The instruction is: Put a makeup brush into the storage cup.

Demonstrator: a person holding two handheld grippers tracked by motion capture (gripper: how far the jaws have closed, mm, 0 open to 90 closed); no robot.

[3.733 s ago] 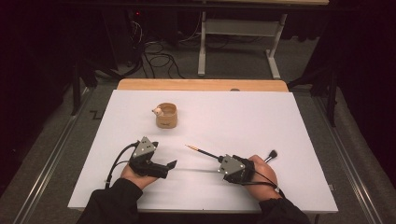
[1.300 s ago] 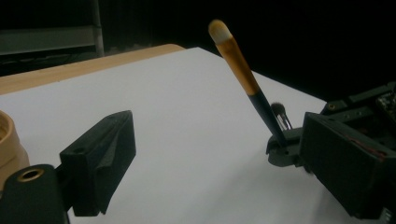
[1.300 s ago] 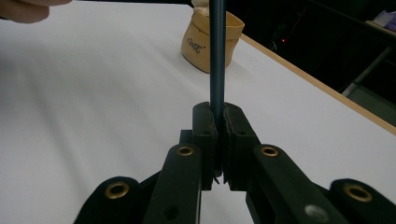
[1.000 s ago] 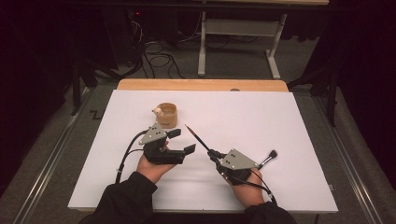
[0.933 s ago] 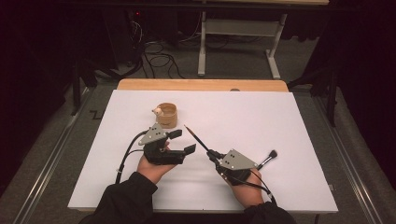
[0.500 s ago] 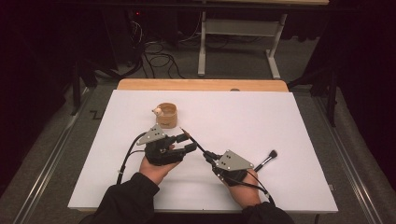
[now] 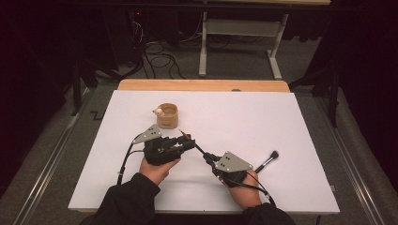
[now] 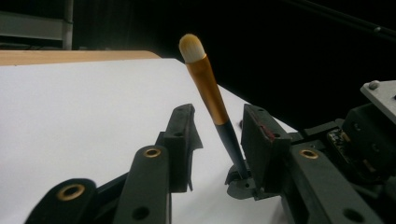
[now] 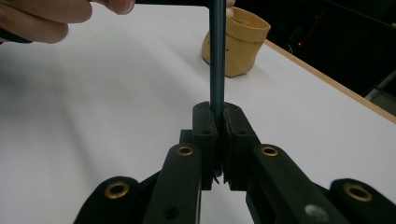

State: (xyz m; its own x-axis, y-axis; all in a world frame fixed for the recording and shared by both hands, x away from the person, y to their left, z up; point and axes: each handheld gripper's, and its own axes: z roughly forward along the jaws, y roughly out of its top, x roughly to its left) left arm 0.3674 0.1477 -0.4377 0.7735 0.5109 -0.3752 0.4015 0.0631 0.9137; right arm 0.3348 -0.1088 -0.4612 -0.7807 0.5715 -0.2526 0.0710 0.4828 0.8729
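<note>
My right gripper (image 9: 215, 122) clamps the brush (image 8: 210, 100), whose handle slants between the left gripper's (image 8: 217, 140) closing jaws, apparently not yet pinched.

Left gripper (image 7: 185, 142) sits farther in from the near edge than at the start, up beside the brush (image 8: 208, 100). Its jaws have just been closing; the brush stands between them. Right gripper (image 7: 207, 158) now holds the brush angled toward the cup (image 7: 166, 116), no longer flat.
</note>
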